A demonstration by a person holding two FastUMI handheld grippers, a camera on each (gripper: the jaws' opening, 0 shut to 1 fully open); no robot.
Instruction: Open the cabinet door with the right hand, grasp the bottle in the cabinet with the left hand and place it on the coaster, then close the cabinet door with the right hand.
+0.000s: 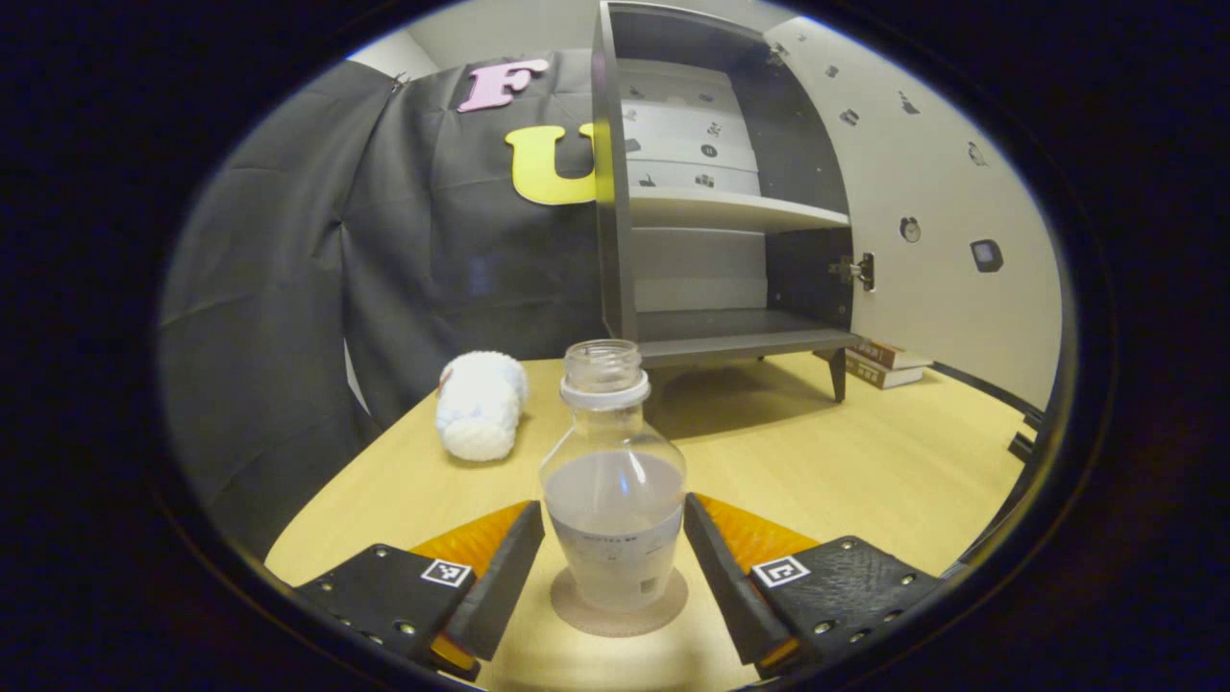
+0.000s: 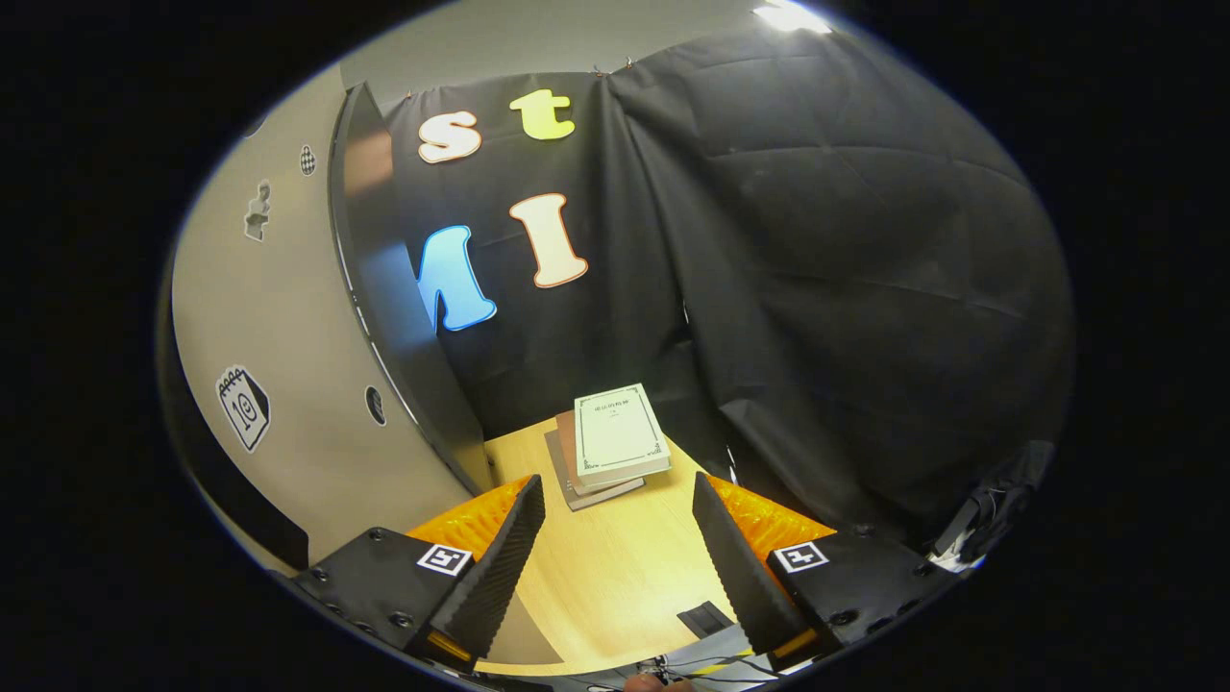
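Left hand-held gripper (image 1: 615,548): its fingers stand on either side of the clear plastic bottle with a white neck ring and no cap (image 1: 615,481). A narrow gap appears to remain on each side, though the view is too distorted to rule out light contact; I judge it released, jaws apart. The bottle stands upright, part filled with clear liquid, and sits squarely on the round brown coaster (image 1: 618,605), which lies flat on the light wooden bench (image 1: 865,461). The placing step therefore reads as done.

Step in hand, as judged: clearing the left hand-held gripper from the bottle and closing the door. Recommendation: draw it straight back along the line of its fingers, without swinging sideways, since an open, part-filled bottle would spill if nudged.

Right hand-held gripper (image 2: 615,548): jaws apart, holding nothing, poised above the bench just beside the pale cabinet door with small stickers (image 2: 288,384), which is swung wide open. Recommendation: press on the door's outer face near its free edge and follow its arc until it meets the cabinet.

Farther off: a white fluffy rolled towel (image 1: 480,404) lies left of the bottle. The dark grey open cabinet with a white shelf (image 1: 721,211) stands behind on short legs. A small stack of books (image 2: 615,447) lies beyond the door, clear of its swing as far as can be judged.
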